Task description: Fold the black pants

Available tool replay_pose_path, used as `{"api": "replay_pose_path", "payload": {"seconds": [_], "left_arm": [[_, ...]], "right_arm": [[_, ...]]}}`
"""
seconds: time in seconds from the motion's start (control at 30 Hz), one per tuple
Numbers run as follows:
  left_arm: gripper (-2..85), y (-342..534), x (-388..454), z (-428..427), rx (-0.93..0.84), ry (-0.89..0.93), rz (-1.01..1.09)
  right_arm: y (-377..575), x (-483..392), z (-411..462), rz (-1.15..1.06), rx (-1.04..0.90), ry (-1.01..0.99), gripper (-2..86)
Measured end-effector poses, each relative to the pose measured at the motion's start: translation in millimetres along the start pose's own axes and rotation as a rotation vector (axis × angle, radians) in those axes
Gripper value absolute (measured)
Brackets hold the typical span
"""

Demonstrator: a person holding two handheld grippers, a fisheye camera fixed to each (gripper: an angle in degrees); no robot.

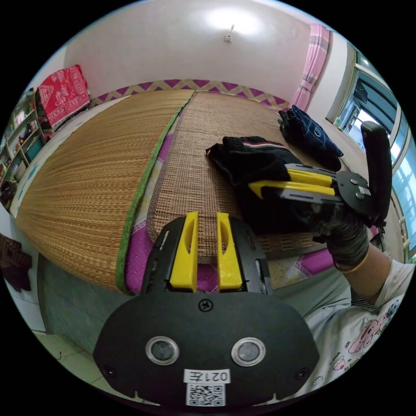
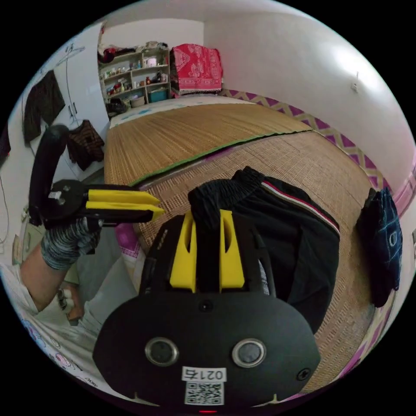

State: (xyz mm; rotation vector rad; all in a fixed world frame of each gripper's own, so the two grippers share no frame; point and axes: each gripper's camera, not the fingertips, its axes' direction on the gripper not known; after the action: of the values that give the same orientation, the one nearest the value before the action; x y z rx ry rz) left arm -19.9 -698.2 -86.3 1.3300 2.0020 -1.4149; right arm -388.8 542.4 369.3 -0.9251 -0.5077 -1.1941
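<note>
Landmark: woven mat [image 1: 203, 143]. Its green-trimmed seam [image 1: 143, 182] runs lengthwise; bare mat lies on both sides of it, open toward the far wall. Left gripper [image 1: 207, 214] hangs over the mat's near edge, jaws a narrow gap apart, nothing between them, clear of the cloth. Black pants [image 2: 281, 234] lie bunched on the mat's near half. Right gripper [image 2: 207, 213] is clamped on a fold of their waistband. Dark blue garment [image 2: 385, 242] sits at the mat's far-right edge, apart from the pants.
</note>
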Motion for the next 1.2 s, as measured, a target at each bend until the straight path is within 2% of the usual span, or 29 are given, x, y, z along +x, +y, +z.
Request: {"api": "replay_pose_path", "payload": {"seconds": [0.13, 0.37, 0.43, 0.57, 0.7, 0.77, 0.8, 0.9, 1.03, 1.1, 1.2], "left_arm": [[6.7, -4.5, 6.5, 9.8, -0.007, 0.032, 0.004], [9.9, -30.4, 15.2, 41.7, -0.014, 0.201, -0.018], [10.6, -40.3, 19.6, 51.3, -0.019, 0.238, -0.014], [11.9, -61.5, 27.4, 74.3, -0.060, 0.316, -0.024], [6.9, -72.7, 28.5, 96.2, -0.119, 0.318, -0.044], [0.3, -85.1, 33.9, 105.1, -0.174, 0.277, -0.001], [0.0, -89.3, 36.0, 107.5, -0.188, 0.283, 0.017], [-0.7, -112.8, 47.2, 117.0, -0.229, 0.271, 0.080], [-0.9, -135.0, 65.1, 115.4, -0.230, 0.181, 0.145], [-0.9, -132.5, 74.9, 97.2, -0.139, 0.200, 0.183], [-0.7, -121.9, 102.6, 69.0, -0.028, 0.393, 0.285]], "right_arm": [[11.6, 62.0, -52.3, 0.127, 0.131, -0.129, 6.1], [98.4, 259.7, -192.5, 0.524, 0.444, -0.401, 5.5], [139.3, 311.3, -232.8, 0.628, 0.517, -0.414, 5.5], [256.2, 410.0, -319.5, 0.878, 0.655, -0.284, 5.5], [359.0, 475.4, -341.9, 1.136, 0.591, -0.182, 5.4], [396.7, 498.0, -326.1, 1.259, 0.524, -0.225, 5.5], [419.4, 508.0, -315.6, 1.337, 0.508, -0.270, 5.5], [440.2, 521.3, -318.4, 1.334, 0.601, -0.409, 5.7], [426.2, 524.2, -340.6, 1.278, 0.485, -0.337, 6.4], [428.4, 512.5, -377.8, 1.269, 0.530, -0.206, 5.2], [399.8, 493.6, -418.8, 1.131, 0.553, 0.009, 3.2]]}}
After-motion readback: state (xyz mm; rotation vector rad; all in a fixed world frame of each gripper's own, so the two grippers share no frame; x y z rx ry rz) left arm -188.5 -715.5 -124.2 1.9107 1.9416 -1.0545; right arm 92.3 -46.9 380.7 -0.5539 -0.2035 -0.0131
